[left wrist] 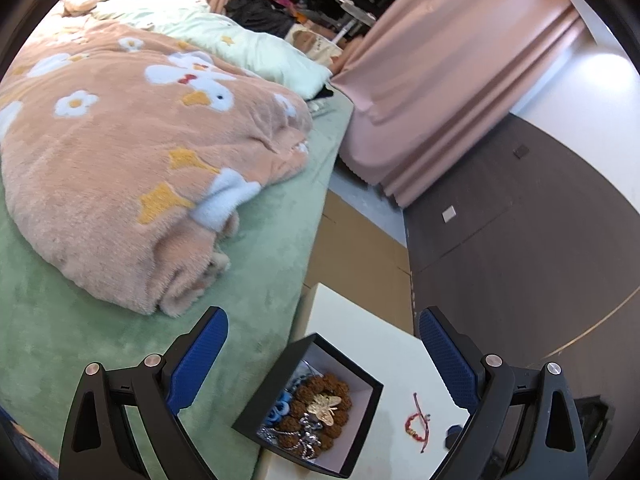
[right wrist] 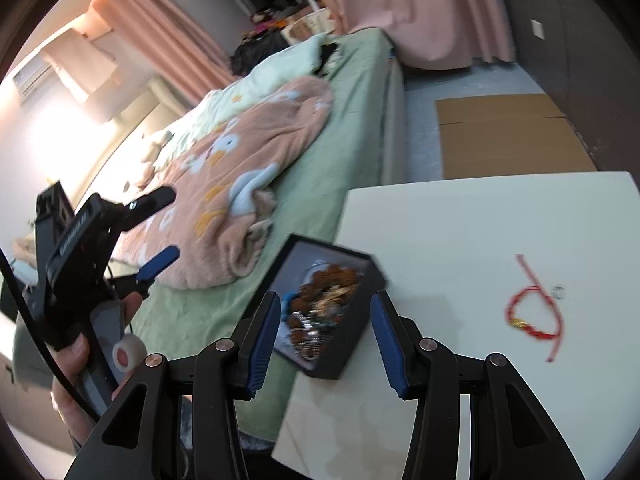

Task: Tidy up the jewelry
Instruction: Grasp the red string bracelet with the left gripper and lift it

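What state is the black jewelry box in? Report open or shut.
Open: the black jewelry box has no lid on, and its beads and gold butterfly pendant lie exposed inside.

Both units: black plastic linkage frames with triangular cut-outs and silver round pivot screws. Left hand-held gripper (left wrist: 322, 356): fingers faced with blue ribbed pads (left wrist: 200, 360). Right hand-held gripper (right wrist: 325, 336): same blue pads. Lower left of the right wrist view: bare-skinned left hand (right wrist: 76, 368), black cable, white lettering on the housing, unreadable.

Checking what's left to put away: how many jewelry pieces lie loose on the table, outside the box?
1: a red cord bracelet on the white table, right of the black box. A tiny round item beside it is unclear.
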Demonstrator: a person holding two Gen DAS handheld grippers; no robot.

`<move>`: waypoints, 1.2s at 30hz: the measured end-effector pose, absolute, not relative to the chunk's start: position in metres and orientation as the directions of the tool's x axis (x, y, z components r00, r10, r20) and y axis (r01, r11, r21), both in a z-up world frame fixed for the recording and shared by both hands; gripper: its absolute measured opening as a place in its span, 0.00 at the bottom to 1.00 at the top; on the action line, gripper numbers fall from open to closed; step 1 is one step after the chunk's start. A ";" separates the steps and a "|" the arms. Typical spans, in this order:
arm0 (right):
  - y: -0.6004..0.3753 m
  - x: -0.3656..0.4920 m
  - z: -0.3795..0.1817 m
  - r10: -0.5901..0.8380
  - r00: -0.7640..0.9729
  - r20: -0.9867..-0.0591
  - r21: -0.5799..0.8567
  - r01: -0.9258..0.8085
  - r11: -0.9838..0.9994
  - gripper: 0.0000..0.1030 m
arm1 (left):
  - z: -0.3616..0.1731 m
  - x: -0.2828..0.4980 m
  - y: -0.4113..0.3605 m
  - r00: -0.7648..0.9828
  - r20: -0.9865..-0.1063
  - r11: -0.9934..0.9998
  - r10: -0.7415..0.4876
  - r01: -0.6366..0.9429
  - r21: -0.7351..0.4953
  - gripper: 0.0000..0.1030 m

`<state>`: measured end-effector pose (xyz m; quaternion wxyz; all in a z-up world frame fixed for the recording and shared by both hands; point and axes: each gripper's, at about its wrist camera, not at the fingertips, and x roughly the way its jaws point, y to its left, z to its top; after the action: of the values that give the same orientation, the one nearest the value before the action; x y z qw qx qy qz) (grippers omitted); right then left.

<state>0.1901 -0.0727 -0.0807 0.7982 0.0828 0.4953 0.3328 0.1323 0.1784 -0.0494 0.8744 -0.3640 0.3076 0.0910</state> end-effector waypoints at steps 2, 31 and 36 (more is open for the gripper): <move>-0.087 0.195 -0.080 0.585 0.309 -0.750 0.444 -0.421 0.791 0.46 | -0.050 0.135 0.171 0.790 -0.608 0.730 -0.073 -0.373 -0.573 0.94; -0.236 0.249 -0.111 0.418 0.339 -0.843 0.418 -0.076 0.905 0.71 | -0.107 0.209 -0.018 0.589 -0.767 0.944 -0.257 -0.017 -0.330 0.67; -0.243 0.258 -0.116 0.406 0.340 -0.848 0.414 -0.052 0.909 0.71 | -0.125 0.220 -0.040 0.546 -0.792 0.952 -0.275 0.037 -0.305 0.58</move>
<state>0.2581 -0.2435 -0.1159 0.8030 0.1591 0.5565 0.1423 0.2198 -0.0397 -0.1246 0.8699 -0.1269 0.4681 -0.0895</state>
